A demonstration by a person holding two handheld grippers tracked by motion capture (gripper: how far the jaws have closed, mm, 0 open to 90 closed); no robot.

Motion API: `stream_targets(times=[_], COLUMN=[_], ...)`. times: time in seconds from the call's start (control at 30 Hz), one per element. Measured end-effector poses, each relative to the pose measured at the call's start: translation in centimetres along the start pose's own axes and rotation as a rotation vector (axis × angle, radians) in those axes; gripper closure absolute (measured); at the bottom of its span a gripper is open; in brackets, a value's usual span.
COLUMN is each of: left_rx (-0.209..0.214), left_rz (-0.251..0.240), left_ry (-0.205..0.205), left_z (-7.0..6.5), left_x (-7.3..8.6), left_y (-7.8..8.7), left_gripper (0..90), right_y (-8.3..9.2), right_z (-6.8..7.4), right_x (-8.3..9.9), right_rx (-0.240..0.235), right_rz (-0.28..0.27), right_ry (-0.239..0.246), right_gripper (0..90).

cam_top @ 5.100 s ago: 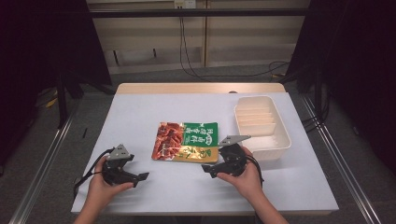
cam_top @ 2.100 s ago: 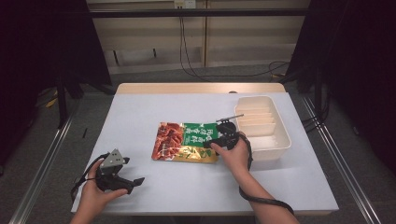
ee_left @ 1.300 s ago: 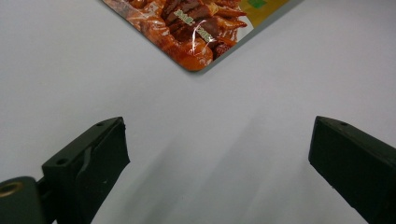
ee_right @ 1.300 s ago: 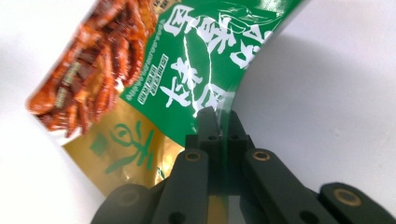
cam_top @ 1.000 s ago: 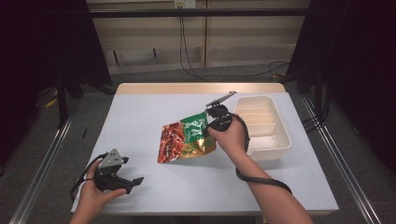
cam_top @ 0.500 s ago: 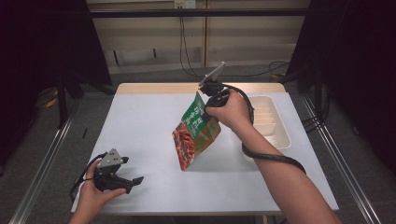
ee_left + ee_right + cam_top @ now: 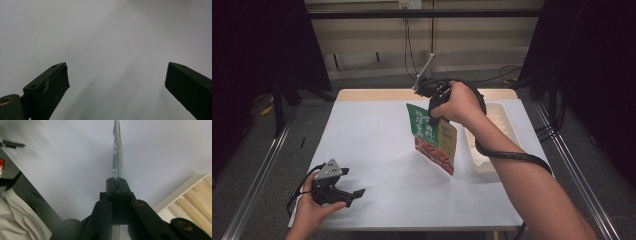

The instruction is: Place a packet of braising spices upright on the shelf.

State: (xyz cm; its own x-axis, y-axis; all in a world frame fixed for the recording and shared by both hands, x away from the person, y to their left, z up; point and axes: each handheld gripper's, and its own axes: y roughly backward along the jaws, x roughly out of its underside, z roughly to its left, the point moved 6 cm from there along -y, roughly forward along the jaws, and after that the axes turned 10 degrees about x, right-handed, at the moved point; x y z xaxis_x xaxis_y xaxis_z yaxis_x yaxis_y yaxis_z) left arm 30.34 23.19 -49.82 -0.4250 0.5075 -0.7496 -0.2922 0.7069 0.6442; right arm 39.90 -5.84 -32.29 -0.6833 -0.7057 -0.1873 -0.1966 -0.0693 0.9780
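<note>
Snack pouch (image 7: pixel 434 142), one of it, green at the top with red food printed below, hangs in the air over the white tabletop (image 7: pixel 377 135), pinched at its top edge by the right hand-held gripper (image 7: pixel 432 107), whose jaws are closed flat on it. Just beside it to the right sits one cream ridged tray (image 7: pixel 504 125). The left hand-held gripper (image 7: pixel 354 192) rests near the tabletop's front left corner, jaws spread wide, well apart from the pouch.

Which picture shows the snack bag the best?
The high view: the snack bag hangs there with its printed face showing, held by the right hand-held gripper. The right gripper view catches just its thin edge between shut jaws.
</note>
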Motion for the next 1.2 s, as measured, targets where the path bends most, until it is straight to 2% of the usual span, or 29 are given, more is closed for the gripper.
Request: stream_targets(times=[0.07, 0.1, 0.13, 0.17, 0.2, 0.23, 0.4, 0.43, 0.47, 0.53, 0.67, 0.8, 0.9, 1.2], left_rx=[-0.003, 0.006, 0.010, 0.001, 0.011, 0.001, 0.010, 0.017, 0.010, 0.011, 0.015, 0.016, 0.018, 0.013], left_rz=[0.005, 0.000, 0.000, 0.014, -0.002, 0.004, 0.002, -0.001, 0.003, 0.003, -0.014, -0.011, -0.010, -0.017], left_ry=[0.001, 0.000, 0.004, 0.005, 0.005, 0.003, 0.009, 0.020, 0.009, 0.010, 0.028, 0.026, 0.027, 0.033], left_z=[0.0, 0.0, 0.0, 0.0, -0.1, 0.0, 0.0, -0.1, 0.0, 0.0, -0.1, 0.0, 0.0, 0.1], left_x=[0.0, 0.0, 0.0, 0.1, 0.0, 0.0, 0.0, 0.0, 0.0, 0.0, 0.0, 0.0, 0.0, 0.1], left_y=[0.0, 0.0, -0.1, 0.0, -0.1, 0.0, 0.0, 0.0, 0.0, 0.0, 0.1, 0.2, 0.2, 0.4], left_gripper=[4.9, 4.9, 4.9, 4.9, 4.9, 4.9, 4.9, 4.9, 4.9, 4.9, 4.9, 4.9, 4.9, 4.9], right_y=[0.2, 0.4, 0.6, 0.8, 1.0, 1.1, 2.0, 2.1, 2.3, 2.5, 2.8, 3.1, 3.1, 3.8], right_z=[-0.3, -0.3, -0.4, -0.5, -0.6, -0.8, -1.4, -1.6, -1.8, -2.2, -2.9, -3.3, -3.6, -4.5], right_x=[0.2, 0.3, 0.4, 0.4, 0.4, 0.5, 0.7, 0.7, 0.8, 0.9, 1.1, 1.3, 1.3, 1.3], right_rx=[0.000, -0.002, -0.002, -0.003, -0.006, -0.008, -0.011, -0.013, -0.008, -0.005, -0.006, -0.018, -0.026, -0.023], right_rz=[-0.016, -0.010, -0.009, -0.013, -0.014, -0.016, -0.032, -0.032, -0.030, -0.034, -0.043, -0.049, -0.065, -0.063], right_ry=[0.050, 0.043, 0.058, 0.059, 0.054, 0.065, 0.103, 0.106, 0.112, 0.127, 0.128, 0.115, 0.129, 0.155], right_gripper=[90.0, 90.0, 90.0, 90.0, 90.0, 90.0, 90.0, 90.0, 90.0, 90.0, 90.0, 90.0, 90.0, 90.0])
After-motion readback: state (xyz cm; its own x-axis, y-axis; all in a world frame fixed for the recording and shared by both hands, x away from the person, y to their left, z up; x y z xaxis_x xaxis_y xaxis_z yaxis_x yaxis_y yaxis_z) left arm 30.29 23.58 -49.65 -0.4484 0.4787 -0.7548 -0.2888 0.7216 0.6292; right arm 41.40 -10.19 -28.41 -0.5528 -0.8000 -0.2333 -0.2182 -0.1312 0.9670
